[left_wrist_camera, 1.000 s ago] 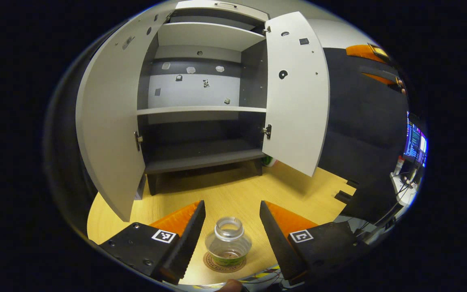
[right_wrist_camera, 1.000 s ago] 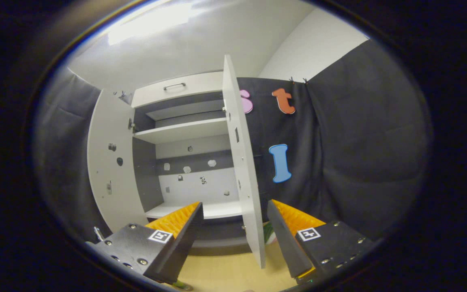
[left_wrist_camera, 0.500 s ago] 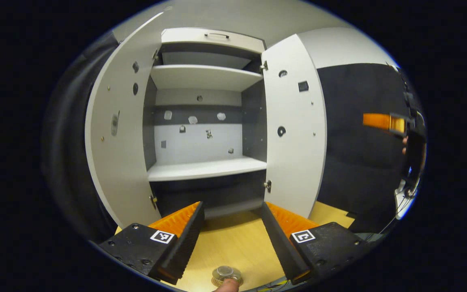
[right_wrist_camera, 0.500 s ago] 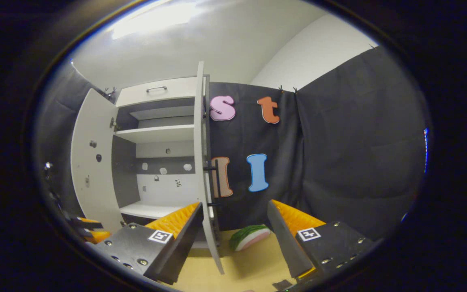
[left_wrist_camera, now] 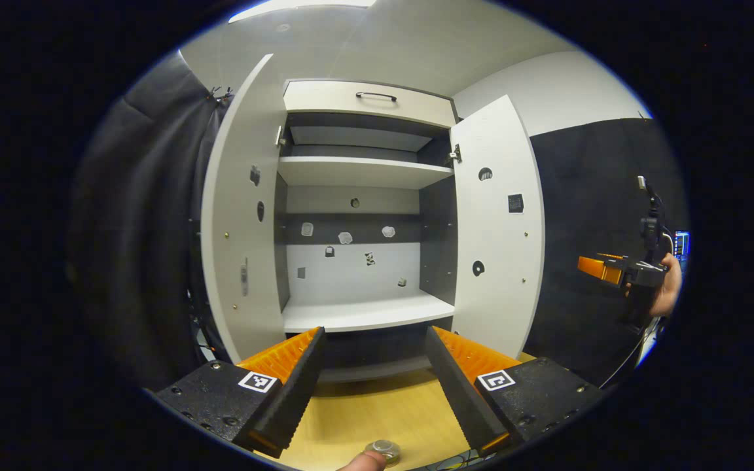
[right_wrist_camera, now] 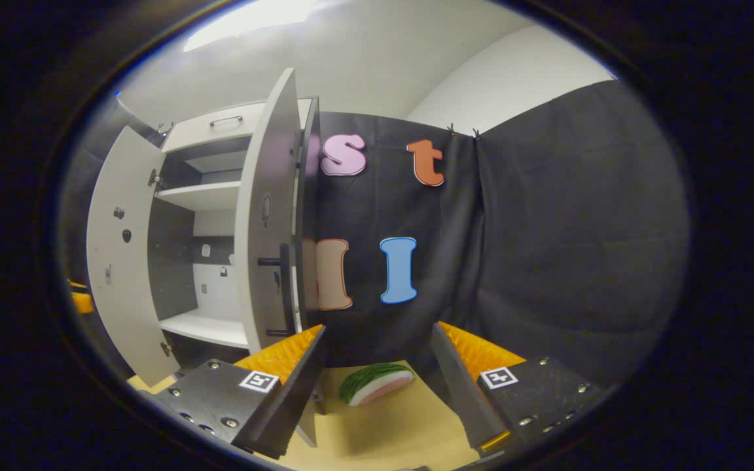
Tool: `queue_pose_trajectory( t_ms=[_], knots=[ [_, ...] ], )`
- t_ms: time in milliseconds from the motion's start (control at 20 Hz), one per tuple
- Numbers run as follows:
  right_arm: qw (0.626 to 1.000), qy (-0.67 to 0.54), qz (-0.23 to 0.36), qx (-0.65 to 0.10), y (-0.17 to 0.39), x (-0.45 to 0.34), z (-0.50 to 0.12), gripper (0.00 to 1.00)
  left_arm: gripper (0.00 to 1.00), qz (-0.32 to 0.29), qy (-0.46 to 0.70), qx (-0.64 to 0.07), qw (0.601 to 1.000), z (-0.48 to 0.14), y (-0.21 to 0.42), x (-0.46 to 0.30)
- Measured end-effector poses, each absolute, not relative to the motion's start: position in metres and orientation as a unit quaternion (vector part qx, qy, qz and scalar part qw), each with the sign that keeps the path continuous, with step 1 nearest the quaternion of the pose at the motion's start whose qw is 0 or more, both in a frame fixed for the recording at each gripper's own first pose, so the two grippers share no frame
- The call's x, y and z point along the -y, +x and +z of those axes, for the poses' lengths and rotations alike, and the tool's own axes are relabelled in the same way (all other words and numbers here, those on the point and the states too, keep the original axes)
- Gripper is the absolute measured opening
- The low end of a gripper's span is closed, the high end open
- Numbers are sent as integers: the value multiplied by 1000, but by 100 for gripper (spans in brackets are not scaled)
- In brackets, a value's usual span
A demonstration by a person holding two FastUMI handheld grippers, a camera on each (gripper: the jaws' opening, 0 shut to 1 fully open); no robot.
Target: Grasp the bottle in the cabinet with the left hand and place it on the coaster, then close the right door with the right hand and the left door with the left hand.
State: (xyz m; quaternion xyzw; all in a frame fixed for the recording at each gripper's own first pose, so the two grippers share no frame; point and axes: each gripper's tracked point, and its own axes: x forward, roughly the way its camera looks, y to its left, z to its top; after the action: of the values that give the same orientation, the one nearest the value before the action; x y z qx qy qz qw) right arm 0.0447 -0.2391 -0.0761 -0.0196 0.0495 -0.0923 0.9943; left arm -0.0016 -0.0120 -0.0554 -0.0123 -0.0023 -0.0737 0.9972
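Cabinet (left_wrist_camera: 364, 196) with both doors open stands on a wooden table (left_wrist_camera: 377, 412). Left gripper (left_wrist_camera: 374, 386) hovers in front of it, fingers spread and empty. The bottle (left_wrist_camera: 383, 449) stands on the table just below that gripper, only its top visible. Right gripper (right_wrist_camera: 377, 386), fingers also spread and empty, faces the right door's (right_wrist_camera: 262, 222) outer side with its dark handle (right_wrist_camera: 283, 288). A watermelon slice (right_wrist_camera: 376, 383) lies on the table beside the cabinet, before a black cloth wall (right_wrist_camera: 547, 248).
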Motion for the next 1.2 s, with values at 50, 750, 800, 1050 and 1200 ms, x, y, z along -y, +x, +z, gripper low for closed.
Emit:
queue_pose_trajectory(
  t_ms=[50, 750, 800, 1050, 1200],
  knots=[
    [995, -23, -80, -53, 56, 235, -75, 96, 95, -59, -10, -3, 998, -57, -5, 0],
    [996, -4, -81, -45, 131, 170, -41, 91, 94, 56, -48, -41, 996, -99, -66, -118],
    [996, -2, -70, -46, 130, 160, -41, 91, 95, 58, -52, -44, 996, -99, -69, -122],
    [999, 0, -31, -44, 134, 117, -42, 91, 95, 61, -40, -39, 997, -94, -65, -129],
    [999, 6, -13, -50, 139, 94, -45, 91, 95, 54, -40, -31, 997, -88, -64, -131]
  ],
)
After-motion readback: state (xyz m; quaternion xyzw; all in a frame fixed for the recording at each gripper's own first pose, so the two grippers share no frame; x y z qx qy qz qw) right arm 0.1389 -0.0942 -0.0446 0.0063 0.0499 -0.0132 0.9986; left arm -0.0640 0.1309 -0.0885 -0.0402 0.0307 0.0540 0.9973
